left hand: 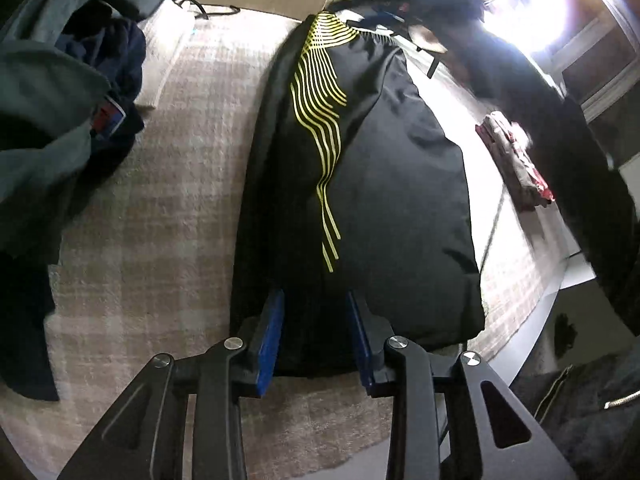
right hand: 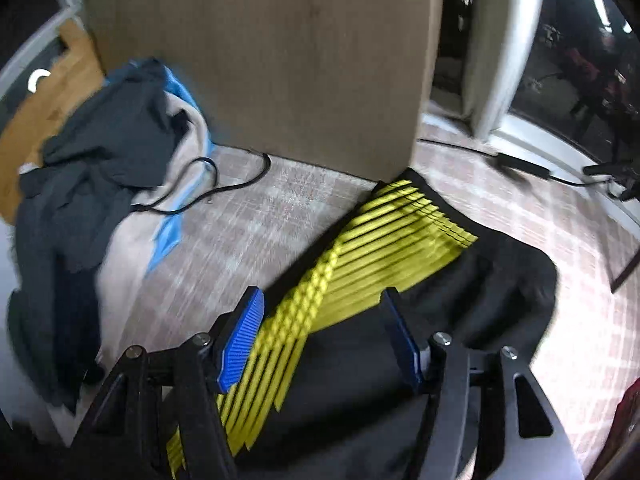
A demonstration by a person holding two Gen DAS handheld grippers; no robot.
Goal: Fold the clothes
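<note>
Black garment (left hand: 380,184) with yellow stripes (left hand: 320,120) laid flat on the plaid-covered table (left hand: 160,208), long axis running straight away from the left gripper (left hand: 316,332), near hem between its blue fingers (left hand: 269,336). In the right wrist view, the same garment slanting from below the right gripper (right hand: 324,336) up toward the far right, stripes fanning out at the far end.

To the left of the fingers — a heap of dark teal and navy clothes (left hand: 52,92), with a black cable (right hand: 208,196) beside it. Folded red-patterned cloth (left hand: 516,160) off to the right. Beyond the garment's far end, a tan upright panel (right hand: 272,60).

Both grippers angled steeply down. Left fingers narrowly parted, straddling the hem, not pressing it. Right fingers (right hand: 240,340) moderately wide over the striped fabric — nothing gripped.
</note>
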